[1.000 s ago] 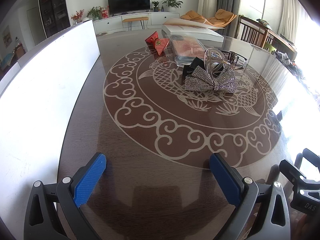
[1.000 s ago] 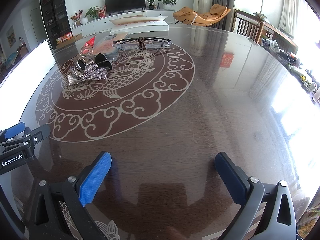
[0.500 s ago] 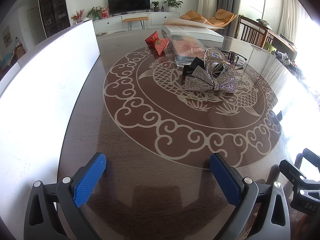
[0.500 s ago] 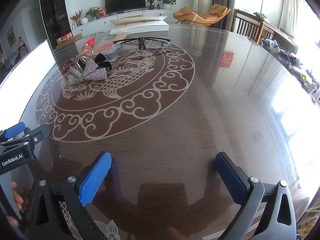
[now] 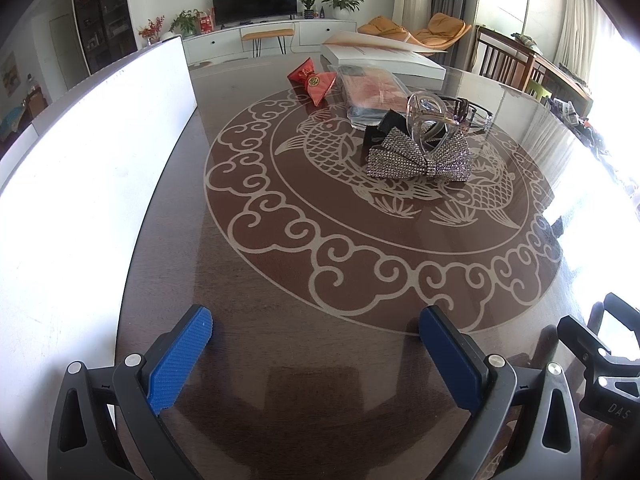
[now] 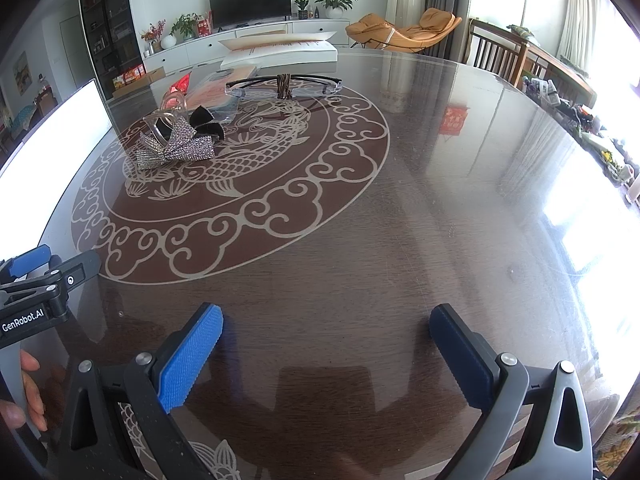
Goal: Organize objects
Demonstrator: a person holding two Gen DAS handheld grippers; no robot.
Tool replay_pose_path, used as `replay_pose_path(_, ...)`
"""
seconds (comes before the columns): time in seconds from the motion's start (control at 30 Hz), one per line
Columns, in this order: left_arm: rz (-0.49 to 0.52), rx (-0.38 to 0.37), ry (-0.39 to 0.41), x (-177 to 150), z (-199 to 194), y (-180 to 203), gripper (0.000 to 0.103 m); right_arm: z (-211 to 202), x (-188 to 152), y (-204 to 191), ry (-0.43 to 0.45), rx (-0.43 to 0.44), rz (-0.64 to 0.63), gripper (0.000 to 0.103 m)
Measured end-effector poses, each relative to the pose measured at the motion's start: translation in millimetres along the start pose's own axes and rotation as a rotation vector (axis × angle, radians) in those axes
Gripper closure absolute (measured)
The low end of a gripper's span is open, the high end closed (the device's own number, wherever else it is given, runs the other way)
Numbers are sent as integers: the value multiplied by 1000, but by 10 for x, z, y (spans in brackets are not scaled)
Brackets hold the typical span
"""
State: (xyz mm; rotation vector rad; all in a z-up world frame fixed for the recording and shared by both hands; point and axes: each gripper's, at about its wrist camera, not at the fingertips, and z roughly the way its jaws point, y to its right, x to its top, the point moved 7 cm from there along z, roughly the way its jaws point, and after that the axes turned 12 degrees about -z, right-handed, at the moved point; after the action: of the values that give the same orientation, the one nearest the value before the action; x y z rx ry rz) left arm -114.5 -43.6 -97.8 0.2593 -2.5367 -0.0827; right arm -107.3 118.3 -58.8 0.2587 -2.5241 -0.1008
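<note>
A sparkly silver bow clip (image 5: 418, 158) lies on the brown table, with a clear hair claw (image 5: 427, 118) and a black clip (image 5: 386, 124) leaning behind it. Glasses (image 5: 470, 114), a flat plastic packet (image 5: 372, 94) and a red pouch (image 5: 314, 80) lie further back. The bow also shows in the right wrist view (image 6: 176, 150), with the glasses (image 6: 284, 82) behind it. My left gripper (image 5: 316, 334) is open and empty near the table's front edge. My right gripper (image 6: 326, 334) is open and empty, to the right of the left one.
A white board (image 5: 80, 184) stands along the table's left edge. A large white box (image 5: 384, 58) lies at the far end of the table. Chairs (image 6: 496, 52) stand at the far right. The table (image 6: 460, 200) stretches wide to the right.
</note>
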Motion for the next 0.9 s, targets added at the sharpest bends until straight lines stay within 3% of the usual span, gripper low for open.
replay_pose_path(0.9,83,-23,-129,-271,-175,-21,0,-7,3,-6,1,2,-4,0)
